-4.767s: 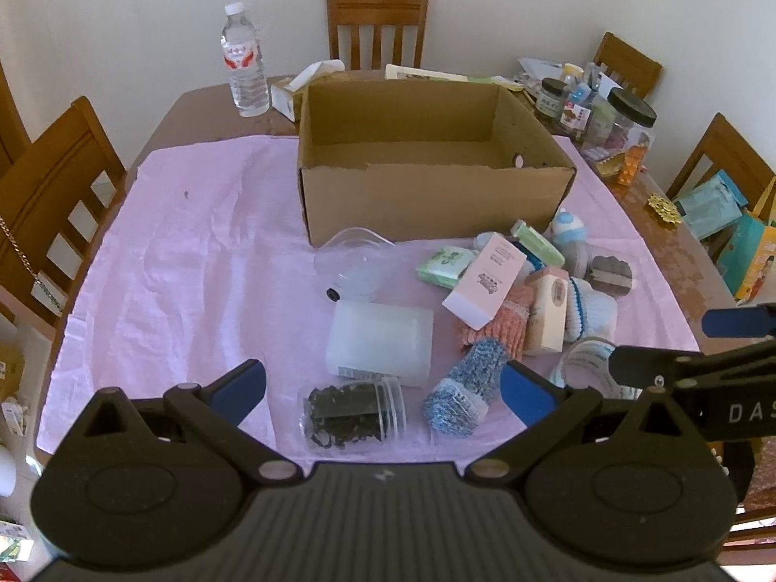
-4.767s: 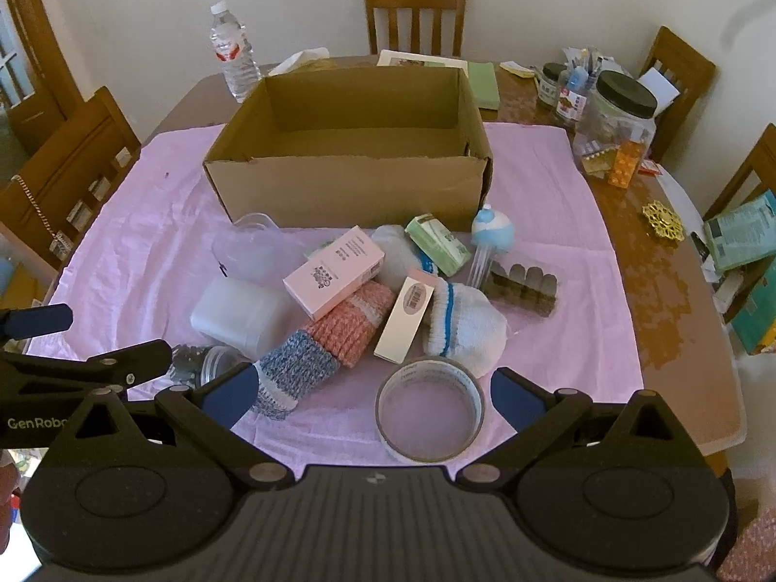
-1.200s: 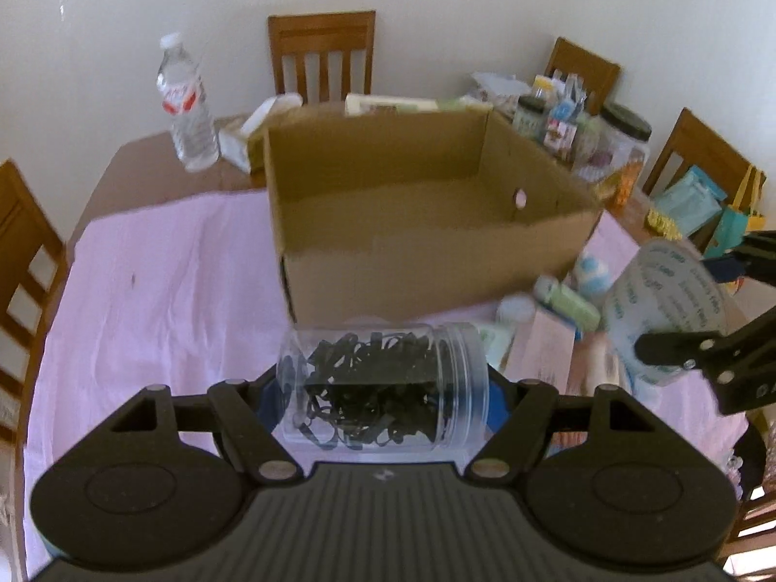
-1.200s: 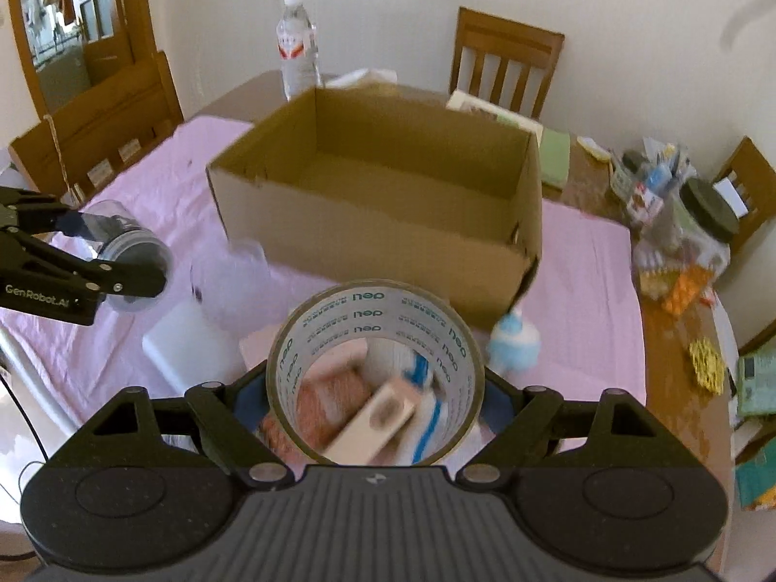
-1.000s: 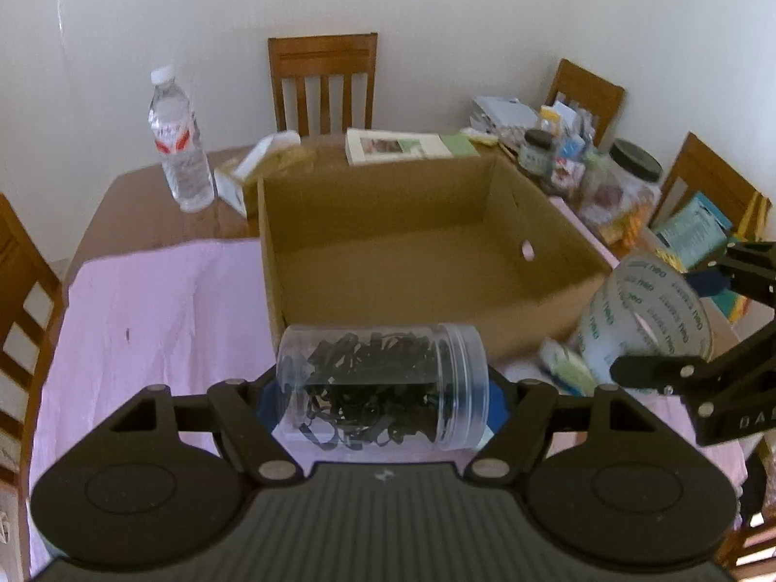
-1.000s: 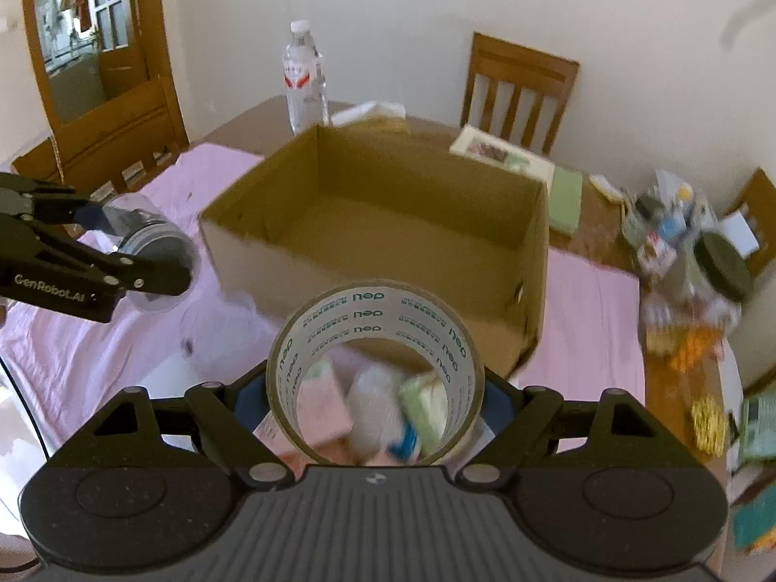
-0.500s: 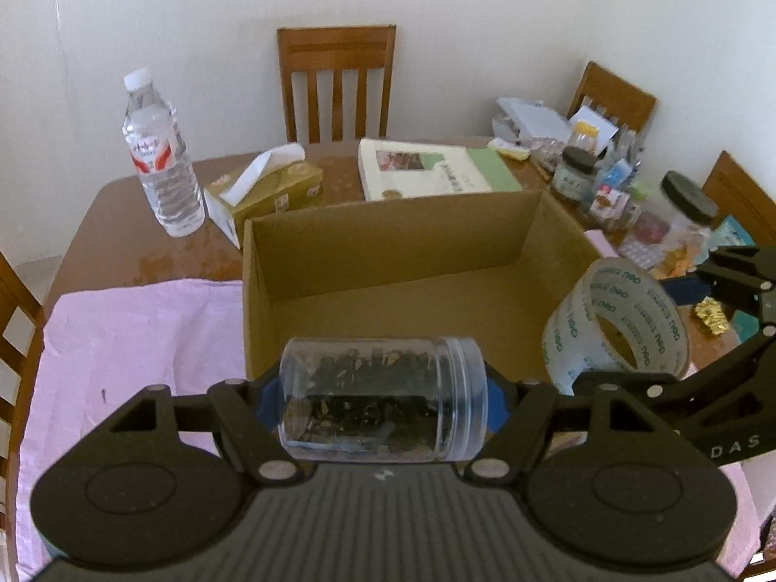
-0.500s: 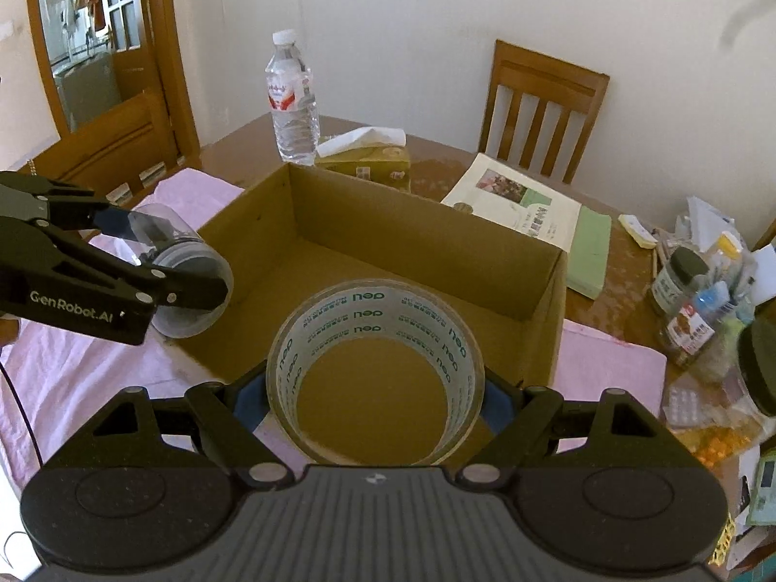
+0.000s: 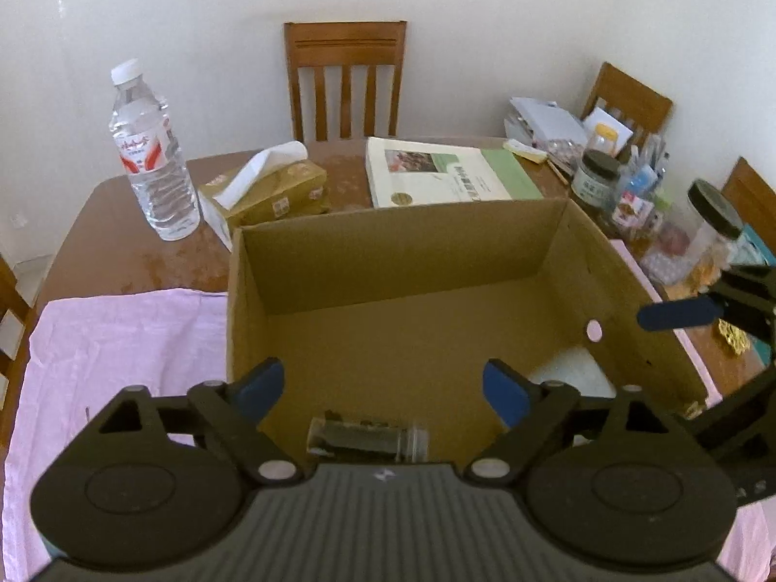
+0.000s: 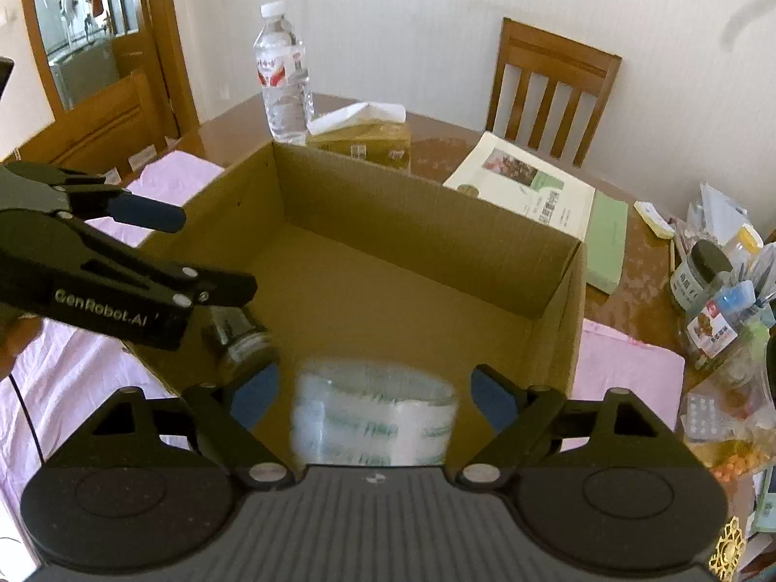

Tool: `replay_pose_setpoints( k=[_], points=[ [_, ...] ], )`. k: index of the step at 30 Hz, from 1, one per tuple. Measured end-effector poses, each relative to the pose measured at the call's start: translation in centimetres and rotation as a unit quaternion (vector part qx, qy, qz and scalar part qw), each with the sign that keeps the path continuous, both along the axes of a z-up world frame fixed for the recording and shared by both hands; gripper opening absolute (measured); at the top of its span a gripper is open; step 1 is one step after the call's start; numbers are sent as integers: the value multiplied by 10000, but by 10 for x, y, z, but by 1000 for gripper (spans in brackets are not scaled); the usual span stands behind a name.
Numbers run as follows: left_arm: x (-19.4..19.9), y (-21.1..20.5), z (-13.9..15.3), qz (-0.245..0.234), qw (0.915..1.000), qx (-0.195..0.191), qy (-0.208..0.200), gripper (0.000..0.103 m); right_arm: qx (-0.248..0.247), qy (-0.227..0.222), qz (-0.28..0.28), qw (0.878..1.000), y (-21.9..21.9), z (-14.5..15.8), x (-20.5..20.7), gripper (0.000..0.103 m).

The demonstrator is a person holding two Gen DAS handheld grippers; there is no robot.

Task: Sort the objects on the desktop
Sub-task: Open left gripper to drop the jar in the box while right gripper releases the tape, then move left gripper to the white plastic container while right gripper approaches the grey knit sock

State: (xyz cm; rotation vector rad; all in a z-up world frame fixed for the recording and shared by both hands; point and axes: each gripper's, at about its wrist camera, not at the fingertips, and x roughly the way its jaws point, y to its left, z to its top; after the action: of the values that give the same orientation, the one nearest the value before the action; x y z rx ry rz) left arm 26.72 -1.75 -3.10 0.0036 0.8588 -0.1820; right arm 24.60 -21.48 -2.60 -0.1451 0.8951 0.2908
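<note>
Left claw [image 9: 383, 383]: jaws opening, clear plastic jar of dark clips [image 9: 367, 439] released, dropping into open brown cardboard box [image 9: 397, 242]; right claw [image 10: 372, 395]: jaws opening, blurred clear tape roll [image 10: 373, 417] likewise falling into box for sorting.

Left gripper [image 9: 383, 384] over the open cardboard box [image 9: 407, 262], jaws opening, pads clear of the clear jar [image 9: 367, 441] (dark bits inside) lying below them
</note>
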Motion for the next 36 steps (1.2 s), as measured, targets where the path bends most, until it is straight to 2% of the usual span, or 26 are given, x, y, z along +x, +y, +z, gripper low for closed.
replay_pose_setpoints(
  k=[5, 10, 14, 18, 23, 26, 36],
  points=[
    [-5, 6, 5, 165, 9998, -109, 64, 89, 93, -156, -38, 9998, -6, 9, -8, 95],
    [-26, 10, 12, 249, 9994, 148, -195, 96, 190, -323, -46, 9993, -11, 16, -24, 100],
    [-44, 12, 15, 130, 9991, 348, -214, 97, 216, -434, 2, 9988, -8, 20, -43, 103],
    [-66, 17, 12, -47, 9990, 351, -257, 97, 142, -560, 49, 9983, 1, 22, -66, 103],
    [-91, 23, 3, -449, 9984, 339, 80, 97, -104, -488, 46, 9987, 18, 16, -101, 103],
    [-113, 28, -1, -562, 9981, 261, 42, 97, -205, -436, -80, 9988, 27, 8, -123, 103],
    [-161, 36, -17, -564, 9978, 306, 136, 97, -296, -341, -394, 9982, 50, -12, -184, 103]
  ],
)
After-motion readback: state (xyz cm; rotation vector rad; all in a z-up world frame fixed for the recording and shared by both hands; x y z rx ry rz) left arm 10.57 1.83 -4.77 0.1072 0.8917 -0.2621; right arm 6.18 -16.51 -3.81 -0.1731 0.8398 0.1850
